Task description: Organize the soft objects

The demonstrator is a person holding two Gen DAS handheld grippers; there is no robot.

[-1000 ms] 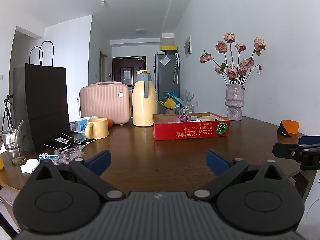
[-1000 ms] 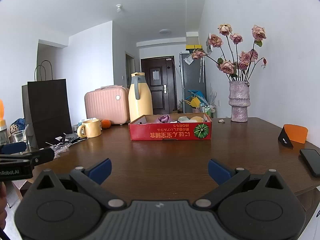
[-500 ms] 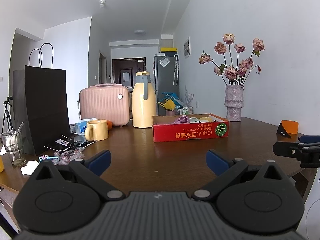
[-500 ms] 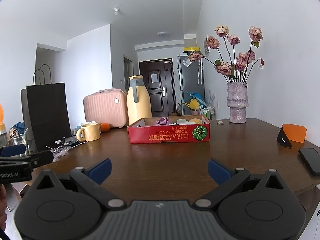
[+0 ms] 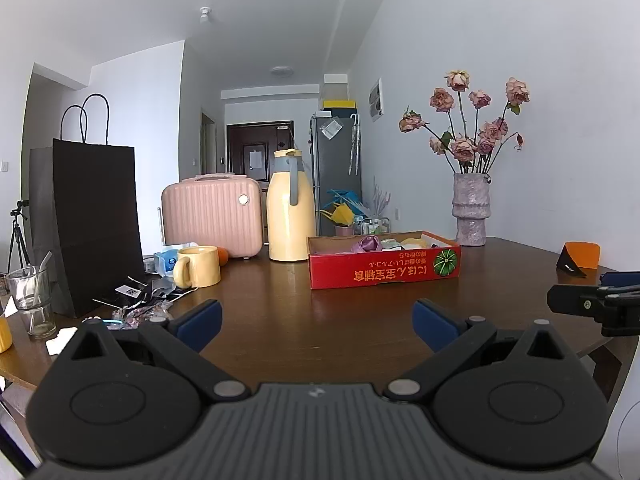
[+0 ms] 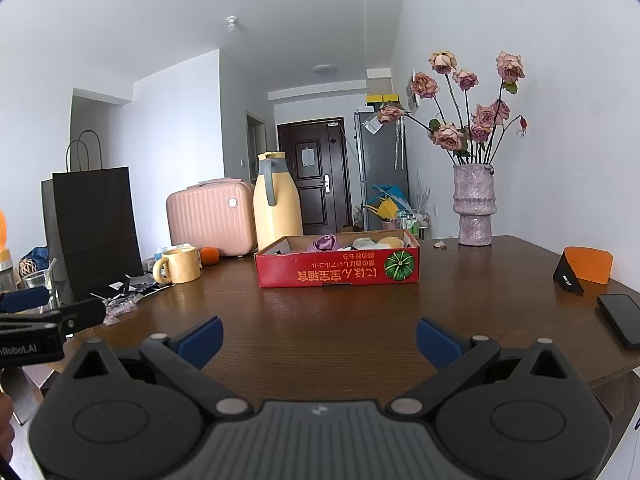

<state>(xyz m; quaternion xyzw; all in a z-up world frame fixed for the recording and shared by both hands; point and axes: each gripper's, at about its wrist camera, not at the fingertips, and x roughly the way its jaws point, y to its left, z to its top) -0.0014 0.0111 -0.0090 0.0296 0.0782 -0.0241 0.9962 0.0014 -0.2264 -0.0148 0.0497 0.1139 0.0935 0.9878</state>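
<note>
The left gripper (image 5: 316,322) and the right gripper (image 6: 319,336) both hover low over the near edge of the brown tabletop (image 6: 340,320), fingers (image 6: 202,338) spread wide and holding nothing. The soft objects (image 6: 352,242) lie in the red cardboard box (image 6: 338,272) mid-table, well apart from both grippers, beside a yellow jug (image 6: 277,204).
</note>
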